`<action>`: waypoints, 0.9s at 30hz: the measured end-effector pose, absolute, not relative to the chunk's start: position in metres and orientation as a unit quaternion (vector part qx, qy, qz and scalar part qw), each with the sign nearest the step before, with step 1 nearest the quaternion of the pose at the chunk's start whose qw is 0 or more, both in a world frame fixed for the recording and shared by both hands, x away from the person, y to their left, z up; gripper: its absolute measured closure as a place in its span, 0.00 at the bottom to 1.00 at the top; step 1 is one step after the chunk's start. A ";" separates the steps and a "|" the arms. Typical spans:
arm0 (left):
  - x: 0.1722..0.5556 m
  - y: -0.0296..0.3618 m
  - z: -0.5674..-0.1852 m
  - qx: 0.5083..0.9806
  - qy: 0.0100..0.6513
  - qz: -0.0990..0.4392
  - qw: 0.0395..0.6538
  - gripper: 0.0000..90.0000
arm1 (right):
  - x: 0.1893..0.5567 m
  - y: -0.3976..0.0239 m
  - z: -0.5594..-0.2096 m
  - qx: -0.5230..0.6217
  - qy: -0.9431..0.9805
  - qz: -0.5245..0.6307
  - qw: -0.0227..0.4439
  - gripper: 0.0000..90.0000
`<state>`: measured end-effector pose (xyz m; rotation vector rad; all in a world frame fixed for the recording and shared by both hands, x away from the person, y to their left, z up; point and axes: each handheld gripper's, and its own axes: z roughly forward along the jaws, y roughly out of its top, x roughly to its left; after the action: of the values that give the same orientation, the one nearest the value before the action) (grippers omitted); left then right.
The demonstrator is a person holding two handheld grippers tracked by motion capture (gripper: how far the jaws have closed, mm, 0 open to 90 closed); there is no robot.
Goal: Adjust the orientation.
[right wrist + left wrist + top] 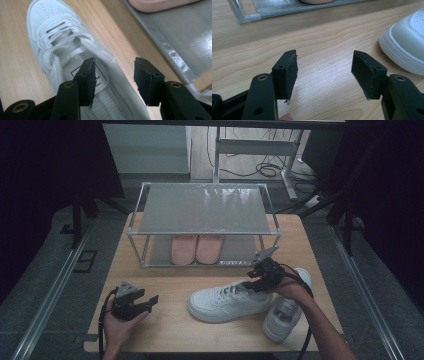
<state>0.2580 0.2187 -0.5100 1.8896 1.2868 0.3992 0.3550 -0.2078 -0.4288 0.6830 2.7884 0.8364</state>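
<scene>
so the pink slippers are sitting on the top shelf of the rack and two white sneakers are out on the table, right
Not quite. The pink slippers sit on the lower shelf of the rack, under the top shelf, as the high view shows. The two white sneakers are indeed on the table.

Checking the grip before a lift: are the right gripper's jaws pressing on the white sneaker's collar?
Apart. In the right gripper view the right gripper stands open astride the white sneaker collar wall, with a visible gap on each side.

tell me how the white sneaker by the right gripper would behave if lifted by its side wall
The white sneaker probably lifts easily; it looks light. Its padded collar may flex between the open right gripper jaws, which straddle it. Held there, the toe would likely droop.
</scene>
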 end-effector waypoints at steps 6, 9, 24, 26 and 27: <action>0.258 0.219 -0.510 0.746 0.509 0.157 0.399 0.42 | 0.360 -0.198 -0.436 0.218 0.937 0.266 0.066 0.57; 0.258 0.219 -0.510 0.746 0.509 0.157 0.399 0.42 | 0.363 -0.195 -0.439 0.217 0.939 0.261 0.063 0.57; 0.258 0.219 -0.511 0.746 0.510 0.156 0.399 0.42 | 0.370 -0.187 -0.450 0.209 0.948 0.234 0.051 0.71; 0.258 0.219 -0.511 0.746 0.510 0.156 0.399 0.42 | 0.370 -0.186 -0.450 0.207 0.949 0.234 0.053 0.72; 0.258 0.219 -0.511 0.746 0.510 0.156 0.399 0.42 | 0.371 -0.186 -0.451 0.205 0.949 0.234 0.053 0.73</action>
<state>0.2579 0.2187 -0.5107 1.8888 1.2900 0.3953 0.3707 -0.1865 -0.4506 0.6229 2.8849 0.7099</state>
